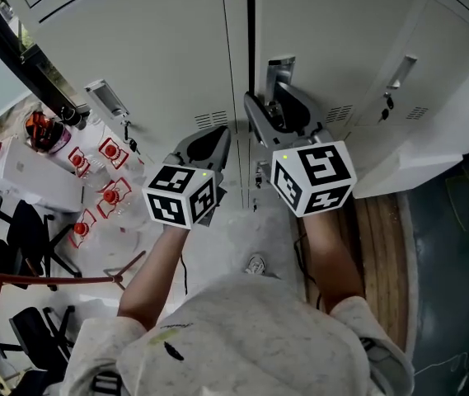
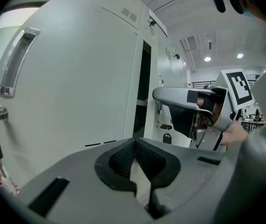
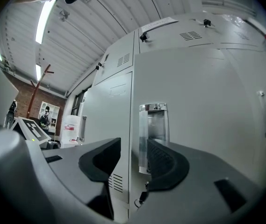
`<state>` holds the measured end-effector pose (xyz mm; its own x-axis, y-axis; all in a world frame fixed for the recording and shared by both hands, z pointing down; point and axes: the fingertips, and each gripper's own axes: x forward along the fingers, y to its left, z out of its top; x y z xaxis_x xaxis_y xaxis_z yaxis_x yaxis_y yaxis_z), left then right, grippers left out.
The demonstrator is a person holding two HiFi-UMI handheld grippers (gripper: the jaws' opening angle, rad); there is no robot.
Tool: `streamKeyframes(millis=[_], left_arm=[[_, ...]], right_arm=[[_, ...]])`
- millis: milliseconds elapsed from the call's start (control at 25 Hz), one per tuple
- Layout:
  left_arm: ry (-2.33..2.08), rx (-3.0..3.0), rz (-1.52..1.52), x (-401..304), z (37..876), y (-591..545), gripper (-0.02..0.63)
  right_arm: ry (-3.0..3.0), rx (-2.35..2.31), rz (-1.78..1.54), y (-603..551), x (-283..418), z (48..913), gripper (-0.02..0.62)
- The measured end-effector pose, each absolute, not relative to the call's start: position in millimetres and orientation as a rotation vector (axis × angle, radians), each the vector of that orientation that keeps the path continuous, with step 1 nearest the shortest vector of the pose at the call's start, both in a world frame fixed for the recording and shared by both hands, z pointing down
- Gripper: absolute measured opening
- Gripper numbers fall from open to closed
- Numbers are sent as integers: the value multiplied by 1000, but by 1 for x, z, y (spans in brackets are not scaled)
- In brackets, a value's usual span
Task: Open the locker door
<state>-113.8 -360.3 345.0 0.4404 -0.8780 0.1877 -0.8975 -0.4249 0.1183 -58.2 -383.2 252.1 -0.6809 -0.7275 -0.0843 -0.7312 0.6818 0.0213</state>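
- locker door [image 1: 333, 31] is straight ahead, just right of the dark gap [image 1: 250, 23]. it's the one whose handle the right gripper is at.
- neighbouring door [image 2: 76, 78] fills the left gripper view. left gripper [image 2: 133, 146] is in front of it, tips pressed together, holding nothing. i'd keep it clear of the swing path.
- right gripper [image 3: 133, 164]: jaws spread wide, pinching nothing. the door's free edge runs up between them, and the chrome handle [image 3: 154, 125] sits just beside the pad [image 3: 163, 162] on that view's right.
- to do this well, i'd shift so the handle itself is between the pads, not only the door edge. then close firmly and pull along the door's arc, not straight back. a shallow bite on chrome will likely slip.
- can't tell whether the gap means the door is already ajar. the hinge side isn't shown.
- the handle's lower end is behind the jaw, and the head view covers most of it with the gripper.
- a small key [image 2: 166, 135] hangs below the handle. can't tell if it's turned.
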Motion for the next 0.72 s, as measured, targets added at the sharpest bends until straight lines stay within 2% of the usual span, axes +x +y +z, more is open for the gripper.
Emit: streamKeyframes(millis=[720], left_arm=[[-1417, 2564, 128, -91, 345, -331, 6]], right_arm=[[2747, -1332, 122, -340, -28, 251, 167]])
